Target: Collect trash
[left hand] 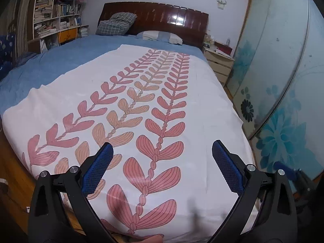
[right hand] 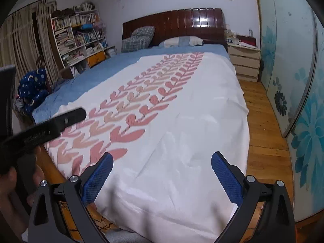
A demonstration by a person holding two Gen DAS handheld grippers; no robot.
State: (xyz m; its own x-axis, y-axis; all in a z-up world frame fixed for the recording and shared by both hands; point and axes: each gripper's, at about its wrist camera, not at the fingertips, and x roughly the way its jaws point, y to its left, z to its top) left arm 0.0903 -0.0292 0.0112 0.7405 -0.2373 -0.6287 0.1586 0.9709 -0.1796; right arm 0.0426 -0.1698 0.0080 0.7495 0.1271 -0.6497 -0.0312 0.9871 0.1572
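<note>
Left gripper (left hand: 162,151) jaws spread wide, nothing between the blue pads (left hand: 99,168), hanging over the near end of the bed. Right gripper (right hand: 162,162) likewise wide apart and empty, above the near right corner of the white cover (right hand: 172,141). In the right wrist view the left gripper's black body shows blurred at the left edge, with part of a hand (right hand: 10,180) gripping it. No trash can be made out in either view, so where it lies cannot be told. White cover with pink and orange leaf rows (left hand: 154,109) lies flat over a blue sheet (left hand: 60,60), which shows bare on the left and at the head. Wood floor (right hand: 263,131) runs along the right side of the bed. Further back: checked pillow (left hand: 117,24) propped against the dark wooden headboard (left hand: 162,14), flat pillow (left hand: 160,36) beside it, cream nightstand (right hand: 243,60) to the right, crammed bookshelf (right hand: 77,36) to the left, curtains (right hand: 20,40) beyond it. Wardrobe doors with blue flowers (right hand: 303,141) line the right wall.
</note>
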